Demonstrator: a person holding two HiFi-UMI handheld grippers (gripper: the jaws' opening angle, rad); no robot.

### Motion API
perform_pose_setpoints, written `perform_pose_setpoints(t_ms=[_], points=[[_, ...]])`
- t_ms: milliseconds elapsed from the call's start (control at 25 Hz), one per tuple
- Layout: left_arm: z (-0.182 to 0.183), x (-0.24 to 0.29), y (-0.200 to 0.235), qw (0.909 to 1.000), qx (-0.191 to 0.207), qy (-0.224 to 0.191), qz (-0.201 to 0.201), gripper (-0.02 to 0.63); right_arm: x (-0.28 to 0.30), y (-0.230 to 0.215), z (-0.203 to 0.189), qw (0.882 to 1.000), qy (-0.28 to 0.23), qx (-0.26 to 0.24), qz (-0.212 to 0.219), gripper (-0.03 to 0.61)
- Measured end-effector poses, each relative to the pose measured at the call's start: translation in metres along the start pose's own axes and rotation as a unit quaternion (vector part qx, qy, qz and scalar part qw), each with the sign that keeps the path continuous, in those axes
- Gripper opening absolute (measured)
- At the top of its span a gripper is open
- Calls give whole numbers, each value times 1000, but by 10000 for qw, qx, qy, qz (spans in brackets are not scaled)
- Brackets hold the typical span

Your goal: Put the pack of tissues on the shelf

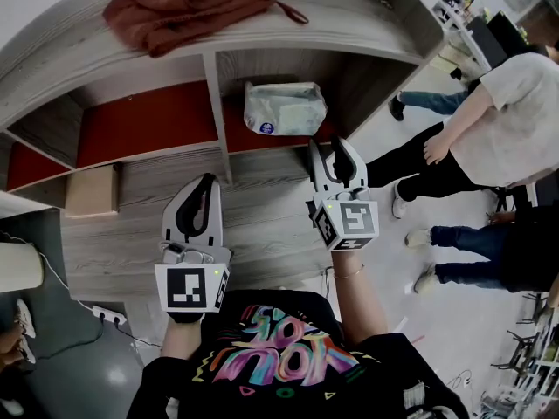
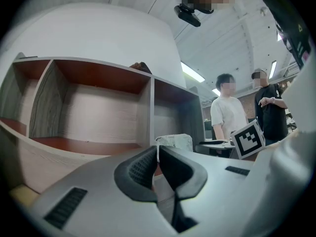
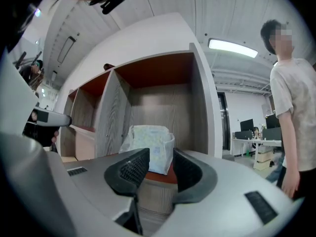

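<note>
The pack of tissues point(image 1: 284, 107) sits in the shelf's point(image 1: 140, 160) right compartment, near the front edge. The right gripper point(image 1: 332, 152) gapes wide and empty just before it; the left gripper point(image 1: 207, 184) is pinched together. A careless withdrawal could snag the wrapper and drag the pack off.

The shelf point(image 1: 175, 182) was matt grey wood-grain, its boards smooth red-brown; the pack of tissues point(image 1: 284, 107) had a crinkled, glossy plastic wrap; the cloth point(image 1: 188, 7) looked soft, matt.
</note>
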State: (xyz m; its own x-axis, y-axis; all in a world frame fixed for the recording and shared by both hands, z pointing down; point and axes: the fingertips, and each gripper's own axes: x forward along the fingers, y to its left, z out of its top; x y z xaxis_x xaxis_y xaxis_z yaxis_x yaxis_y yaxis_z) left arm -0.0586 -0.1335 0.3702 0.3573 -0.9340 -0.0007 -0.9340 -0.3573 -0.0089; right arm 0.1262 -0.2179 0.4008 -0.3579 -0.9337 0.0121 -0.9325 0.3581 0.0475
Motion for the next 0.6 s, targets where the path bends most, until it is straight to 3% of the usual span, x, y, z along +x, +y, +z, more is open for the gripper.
perform_pose_setpoints(t_ms=[240, 400, 600], points=[[4, -4, -4, 10000, 52, -35, 1, 32, -16, 22, 33, 9963, -489, -601, 382, 146], [7, -6, -7, 10000, 82, -33, -32, 32, -32, 42, 59, 9915, -878, -660, 704, 146], [7, -8, -11, 10000, 2, -43, -12, 32, -53, 61, 67, 9876, -970, -683, 1029, 146]])
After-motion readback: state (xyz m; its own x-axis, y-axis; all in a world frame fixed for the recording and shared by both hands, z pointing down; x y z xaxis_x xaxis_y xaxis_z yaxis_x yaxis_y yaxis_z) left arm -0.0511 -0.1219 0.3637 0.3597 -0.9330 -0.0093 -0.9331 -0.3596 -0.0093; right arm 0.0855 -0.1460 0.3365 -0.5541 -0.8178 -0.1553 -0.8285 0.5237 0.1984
